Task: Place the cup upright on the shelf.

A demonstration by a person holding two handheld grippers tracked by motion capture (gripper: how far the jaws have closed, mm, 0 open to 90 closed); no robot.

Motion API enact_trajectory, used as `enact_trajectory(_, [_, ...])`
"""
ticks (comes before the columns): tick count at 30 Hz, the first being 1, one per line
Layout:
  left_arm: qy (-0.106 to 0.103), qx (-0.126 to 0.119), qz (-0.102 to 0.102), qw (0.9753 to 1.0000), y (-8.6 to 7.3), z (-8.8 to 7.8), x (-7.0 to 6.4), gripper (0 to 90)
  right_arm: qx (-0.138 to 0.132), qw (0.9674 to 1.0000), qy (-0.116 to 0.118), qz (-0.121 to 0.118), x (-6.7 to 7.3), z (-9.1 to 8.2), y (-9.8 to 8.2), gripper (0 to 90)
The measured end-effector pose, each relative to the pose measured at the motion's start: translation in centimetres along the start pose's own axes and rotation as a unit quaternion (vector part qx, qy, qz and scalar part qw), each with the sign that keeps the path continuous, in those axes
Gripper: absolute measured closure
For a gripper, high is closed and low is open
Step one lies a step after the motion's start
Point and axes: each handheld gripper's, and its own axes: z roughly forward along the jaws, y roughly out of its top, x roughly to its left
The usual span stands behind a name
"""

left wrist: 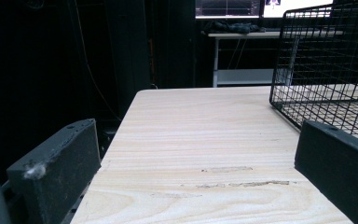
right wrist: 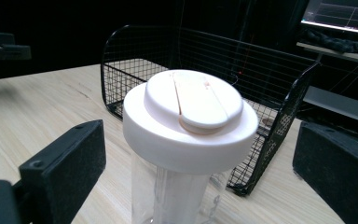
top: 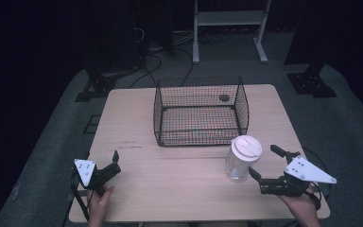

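Note:
A clear plastic jar (top: 239,163) with a white lid (top: 246,146) stands upright on the wooden table (top: 170,189), just in front of the black wire basket (top: 199,111). My right gripper (top: 266,163) is open at the jar's right side, its jaws wide apart and not touching it. In the right gripper view the jar's lid (right wrist: 191,116) sits between the two jaws, with the basket (right wrist: 223,70) behind. My left gripper (top: 112,163) rests open near the table's front left, holding nothing. Its own view shows bare table (left wrist: 200,140) between the jaws and the basket's corner (left wrist: 326,70) at right.
The basket holds a small dark round object (top: 224,98) at its back right. A white metal frame (top: 229,28) and black stand bases (top: 312,82) rest on the grey floor beyond the table. Cables (top: 146,61) lie behind the table's far left.

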Motion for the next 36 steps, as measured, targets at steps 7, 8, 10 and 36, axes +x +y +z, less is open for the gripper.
enact_trajectory(7, [0.000, 0.000, 0.000, 1.0000, 0.0, 0.0, 0.0, 0.0, 0.002, 1.0000, 0.004, -0.001, 0.4, 1.7, -0.2, 1.8])
enact_trajectory(8, [0.000, 0.000, 0.000, 1.0000, 0.0, 0.0, 0.0, 0.0, 0.002, 1.0000, 0.004, -0.001, 0.4, 1.7, -0.2, 1.8])
enact_trajectory(10, [0.000, 0.000, -0.001, 1.0000, 0.0, 0.0, 0.0, 0.0, 0.002, 1.0000, 0.005, -0.005, 0.6, 2.2, -0.1, 1.8])
enact_trajectory(36, [-0.001, 0.000, -0.001, 1.0000, 0.0, 0.0, 0.0, 0.0, 0.012, 0.9995, -0.019, -0.022, 0.7, 5.4, -0.5, 1.9])
